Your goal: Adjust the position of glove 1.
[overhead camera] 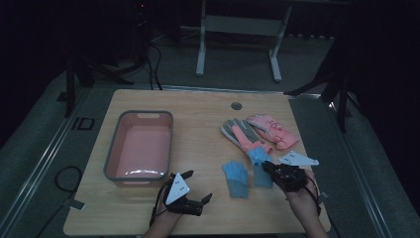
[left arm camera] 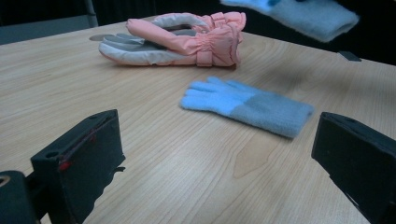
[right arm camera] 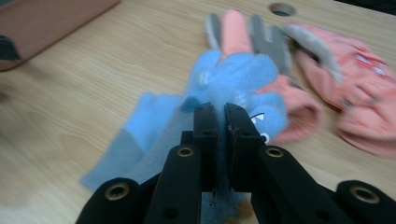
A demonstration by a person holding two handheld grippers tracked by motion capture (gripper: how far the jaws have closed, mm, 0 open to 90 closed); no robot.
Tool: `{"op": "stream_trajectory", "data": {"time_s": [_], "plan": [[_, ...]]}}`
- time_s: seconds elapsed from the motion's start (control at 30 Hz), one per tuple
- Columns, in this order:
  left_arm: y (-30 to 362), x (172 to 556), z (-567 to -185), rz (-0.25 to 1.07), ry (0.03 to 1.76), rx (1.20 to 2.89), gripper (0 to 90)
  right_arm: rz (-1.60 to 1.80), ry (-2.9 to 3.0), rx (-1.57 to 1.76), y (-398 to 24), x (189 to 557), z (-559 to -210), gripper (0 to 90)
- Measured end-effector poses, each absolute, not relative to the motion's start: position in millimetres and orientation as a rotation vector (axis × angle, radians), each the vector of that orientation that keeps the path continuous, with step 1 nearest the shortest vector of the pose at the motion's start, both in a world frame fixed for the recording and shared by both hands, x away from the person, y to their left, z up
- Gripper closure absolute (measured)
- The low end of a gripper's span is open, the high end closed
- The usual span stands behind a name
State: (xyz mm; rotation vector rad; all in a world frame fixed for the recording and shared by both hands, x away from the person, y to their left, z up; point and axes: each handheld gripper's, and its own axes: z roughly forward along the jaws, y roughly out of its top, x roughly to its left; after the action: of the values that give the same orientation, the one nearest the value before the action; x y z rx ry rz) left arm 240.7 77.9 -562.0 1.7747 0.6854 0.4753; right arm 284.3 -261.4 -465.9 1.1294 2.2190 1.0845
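One blue glove [right arm camera: 238,79] hangs pinched in the right gripper [right arm camera: 220,116], seemingly raised above the table [overhead camera: 198,144]; left gripper [overhead camera: 198,187] open, low beside it.

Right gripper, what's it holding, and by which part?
The right gripper pinches a blue glove by its cuff end, lifted off the table. The left gripper holds nothing.

Fuzzy knit blue gloves [left arm camera: 247,105]; matt wood-grain table [left arm camera: 154,154]; smooth plastic basin [overhead camera: 114,148].

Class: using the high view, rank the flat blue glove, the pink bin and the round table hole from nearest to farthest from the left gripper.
From the left gripper:
1. Flat blue glove, just to its right.
2. Pink bin, beyond it, left side.
3. Round table hole, near the far edge.
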Motion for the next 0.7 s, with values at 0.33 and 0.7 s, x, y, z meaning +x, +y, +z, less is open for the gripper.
{"op": "stream_trajectory", "data": {"time_s": [0.33, 0.7], "plan": [[77.8, 240.4, -562.0, 0.478, 0.683, 1.776, 2.2, 1.099, 2.353, 1.048, -217.2, 286.6, -480.5, 83.9], [77.7, 240.5, -562.0, 0.478, 0.681, 1.777, 2.2, 1.094, 2.408, 1.065, -205.0, 290.2, -499.8, 83.4]]}}
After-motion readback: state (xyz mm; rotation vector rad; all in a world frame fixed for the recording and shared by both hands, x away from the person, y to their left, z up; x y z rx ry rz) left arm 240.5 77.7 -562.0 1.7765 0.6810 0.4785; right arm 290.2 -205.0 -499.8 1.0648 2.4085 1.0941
